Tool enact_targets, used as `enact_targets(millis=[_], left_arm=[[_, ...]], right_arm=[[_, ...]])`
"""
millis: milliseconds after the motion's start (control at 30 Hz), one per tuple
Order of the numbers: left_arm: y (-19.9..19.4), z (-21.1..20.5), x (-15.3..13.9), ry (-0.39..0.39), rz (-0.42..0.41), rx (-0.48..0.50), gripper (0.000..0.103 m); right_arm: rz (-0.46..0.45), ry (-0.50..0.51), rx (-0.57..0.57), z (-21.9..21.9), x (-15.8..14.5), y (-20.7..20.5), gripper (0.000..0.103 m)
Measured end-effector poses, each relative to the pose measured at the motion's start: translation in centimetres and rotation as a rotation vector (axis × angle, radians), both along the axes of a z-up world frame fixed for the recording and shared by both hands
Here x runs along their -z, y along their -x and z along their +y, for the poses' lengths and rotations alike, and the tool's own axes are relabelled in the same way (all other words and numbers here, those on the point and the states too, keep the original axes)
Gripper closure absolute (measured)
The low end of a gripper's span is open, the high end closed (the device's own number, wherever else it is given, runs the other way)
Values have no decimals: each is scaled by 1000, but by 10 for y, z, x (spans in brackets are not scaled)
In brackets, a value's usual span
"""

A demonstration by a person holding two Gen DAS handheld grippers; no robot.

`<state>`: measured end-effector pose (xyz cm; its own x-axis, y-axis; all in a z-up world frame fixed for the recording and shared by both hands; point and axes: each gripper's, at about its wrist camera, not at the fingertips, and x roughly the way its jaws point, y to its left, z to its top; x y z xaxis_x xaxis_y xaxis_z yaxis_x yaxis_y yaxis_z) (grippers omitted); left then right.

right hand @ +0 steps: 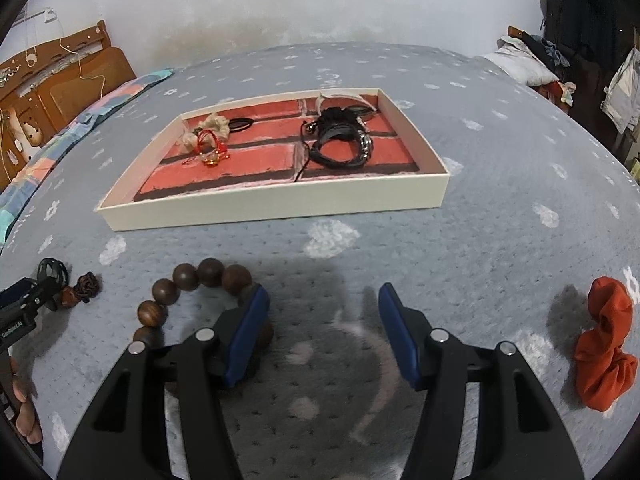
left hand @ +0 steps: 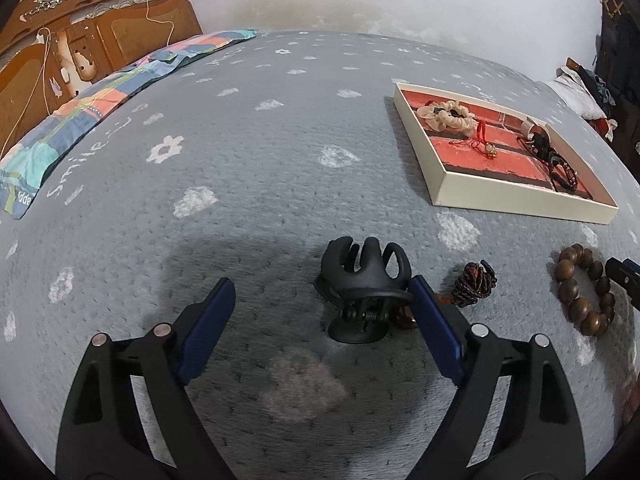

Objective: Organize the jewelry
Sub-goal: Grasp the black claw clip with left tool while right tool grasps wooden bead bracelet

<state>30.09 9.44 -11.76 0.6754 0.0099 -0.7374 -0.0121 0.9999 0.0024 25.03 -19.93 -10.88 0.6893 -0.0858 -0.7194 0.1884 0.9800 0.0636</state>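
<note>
A: Our left gripper (left hand: pixel 322 312) stands wide, nothing pressed between its pads. The black claw clip (left hand: pixel 362 292) sits on the blanket between the fingers, close against the right one, but we are not squeezing it.

B: And our right gripper (right hand: pixel 320 332) is about half open and empty. Its left finger lies over the ring of the wooden bead bracelet (right hand: pixel 188 300), which rests flat on the blanket; whether the finger touches a bead we cannot tell.

A: Just beside the clip lies a small dark braided piece (left hand: pixel 474 282) with a reddish bead by it. Past all this is the cream tray (right hand: pixel 272 204), already holding a pale scrunchie (right hand: pixel 208 128), a red cord charm (right hand: pixel 210 148) and black bands (right hand: pixel 340 140).

B: An orange scrunchie (right hand: pixel 604 344) waits well off to our right, too.

A: So we judge we are at the pickup of the clip. Next we need to centre it, then close on its body, not on its springy handles.

B: Then lift clear and carry it over the tray wall.
</note>
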Motion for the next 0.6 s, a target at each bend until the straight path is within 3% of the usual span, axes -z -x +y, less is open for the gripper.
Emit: enact_targets(millis=[600], left_arm=[[1,-1,-1,9,-6,4,22]], right_arm=[[79,14,-7,20,14,-18,48]])
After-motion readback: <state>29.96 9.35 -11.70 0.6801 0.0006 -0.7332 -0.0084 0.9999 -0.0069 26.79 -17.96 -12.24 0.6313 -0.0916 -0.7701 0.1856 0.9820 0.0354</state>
